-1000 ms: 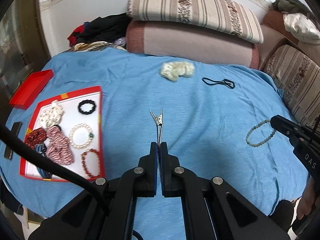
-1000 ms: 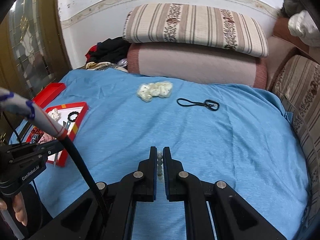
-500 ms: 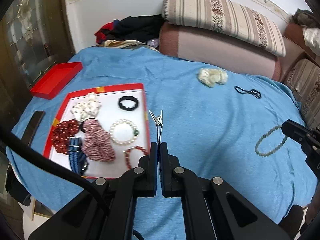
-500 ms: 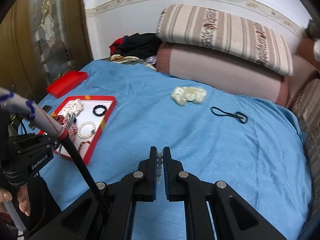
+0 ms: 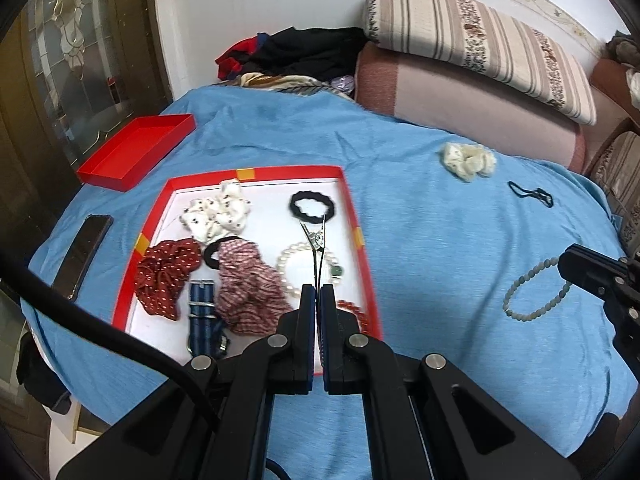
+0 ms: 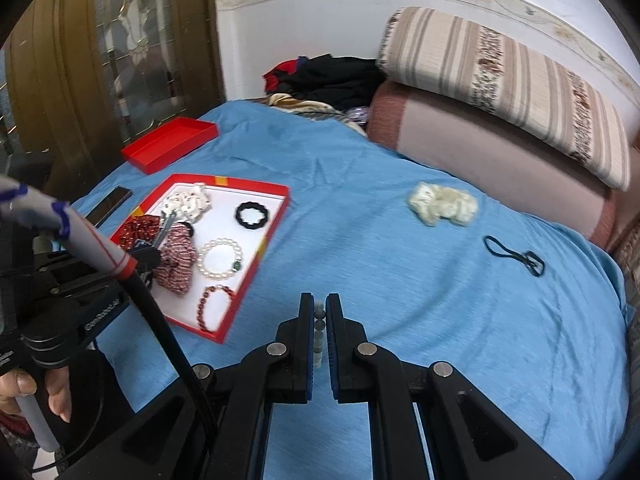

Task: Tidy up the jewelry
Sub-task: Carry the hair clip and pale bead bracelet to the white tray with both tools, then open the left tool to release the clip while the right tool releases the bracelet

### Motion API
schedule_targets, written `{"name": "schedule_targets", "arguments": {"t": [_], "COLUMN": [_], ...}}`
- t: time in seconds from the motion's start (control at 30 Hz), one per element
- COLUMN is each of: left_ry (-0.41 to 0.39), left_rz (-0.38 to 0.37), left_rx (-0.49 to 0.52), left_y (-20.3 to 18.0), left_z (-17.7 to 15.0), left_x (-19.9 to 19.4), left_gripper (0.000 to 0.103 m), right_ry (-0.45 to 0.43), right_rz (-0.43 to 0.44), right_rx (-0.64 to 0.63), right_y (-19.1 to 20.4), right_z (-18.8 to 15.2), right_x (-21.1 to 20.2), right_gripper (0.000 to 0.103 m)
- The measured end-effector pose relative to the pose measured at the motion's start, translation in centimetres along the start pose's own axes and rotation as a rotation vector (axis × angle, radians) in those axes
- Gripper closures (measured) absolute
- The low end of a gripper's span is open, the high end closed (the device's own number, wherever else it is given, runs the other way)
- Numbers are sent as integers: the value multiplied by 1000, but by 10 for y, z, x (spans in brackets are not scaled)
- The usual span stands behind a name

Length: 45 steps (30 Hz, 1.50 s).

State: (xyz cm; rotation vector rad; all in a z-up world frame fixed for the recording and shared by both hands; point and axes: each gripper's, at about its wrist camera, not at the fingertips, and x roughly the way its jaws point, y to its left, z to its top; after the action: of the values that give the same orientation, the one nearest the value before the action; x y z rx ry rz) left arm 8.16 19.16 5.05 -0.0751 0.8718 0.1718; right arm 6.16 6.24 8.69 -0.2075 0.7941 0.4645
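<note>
- The left hand-held gripper (image 5: pixel 318 294) is clenched on a thin silver metal hair clip (image 5: pixel 316 246), which hangs over the red-rimmed white jewelry tray (image 5: pixel 362 216); a second ago it hung over bare bedspread.
- The red bead bracelet (image 5: pixel 354 310) in the tray is half hidden behind the fingers.
- The right hand-held gripper (image 6: pixel 319 312) grips a pale green bead bracelet (image 5: pixel 534 290), mostly hidden in its own view.
- A cream scrunchie (image 6: pixel 442 204) lies farther off on the blue bed (image 6: pixel 460 300).
</note>
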Motion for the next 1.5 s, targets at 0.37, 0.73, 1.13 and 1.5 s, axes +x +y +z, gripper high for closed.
{"name": "schedule_targets", "arguments": {"t": [0.37, 0.73, 1.13, 1.5], "left_ry": [48, 159, 277, 276], "left_rz": [5, -193, -225, -201], "left_rx": [-38, -29, -61, -74], "left_y": [60, 91, 90, 99], "left_z": [40, 105, 119, 124], "left_x": [42, 108, 179, 190], "left_gripper": [101, 101, 101, 101], "right_ry": [15, 52, 93, 99], "right_rz": [112, 250, 354, 387], "right_rx": [-32, 17, 108, 161], "right_y": [46, 74, 81, 67], "right_z": [26, 56, 71, 84], "right_x": [37, 90, 147, 169], "right_gripper": [97, 97, 96, 96]}}
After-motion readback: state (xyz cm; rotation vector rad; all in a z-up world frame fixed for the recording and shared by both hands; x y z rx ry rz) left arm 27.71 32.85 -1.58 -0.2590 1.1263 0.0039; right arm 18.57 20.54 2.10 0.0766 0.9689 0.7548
